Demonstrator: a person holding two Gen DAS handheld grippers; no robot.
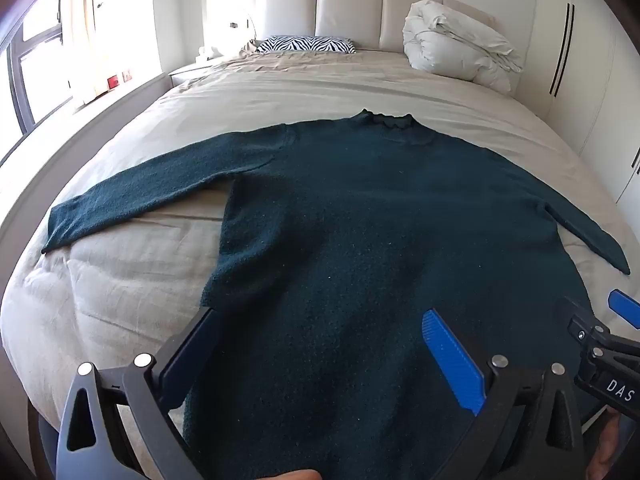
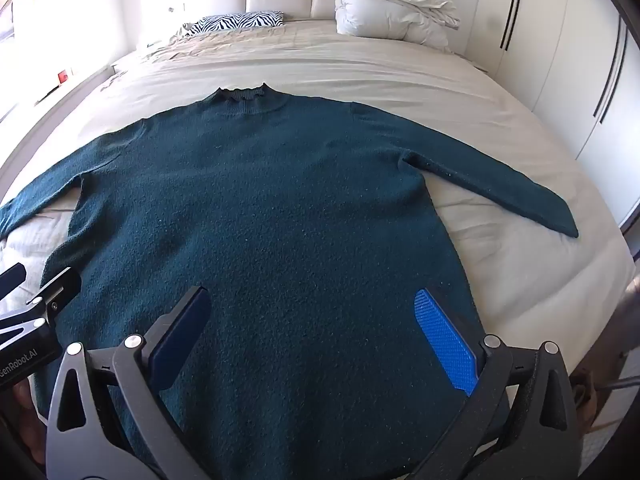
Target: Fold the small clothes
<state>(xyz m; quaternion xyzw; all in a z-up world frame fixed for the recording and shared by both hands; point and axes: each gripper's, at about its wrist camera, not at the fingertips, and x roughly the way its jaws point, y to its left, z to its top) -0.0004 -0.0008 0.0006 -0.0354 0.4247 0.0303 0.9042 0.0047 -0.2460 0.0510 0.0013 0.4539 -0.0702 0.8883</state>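
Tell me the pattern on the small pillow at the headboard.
Black-and-white zebra stripes on the pillow, clearest in the left wrist view.

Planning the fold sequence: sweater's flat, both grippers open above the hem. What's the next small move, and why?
Probably lower the left gripper toward the left sleeve to fold it in first. The sweater lies flat on the bed with both sleeves spread, and the right gripper, like the left, is open and holds nothing.

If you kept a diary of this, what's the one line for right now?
stage: before first fold | sweater: flat on bed, sleeves out | left gripper: open, empty | right gripper: open, empty
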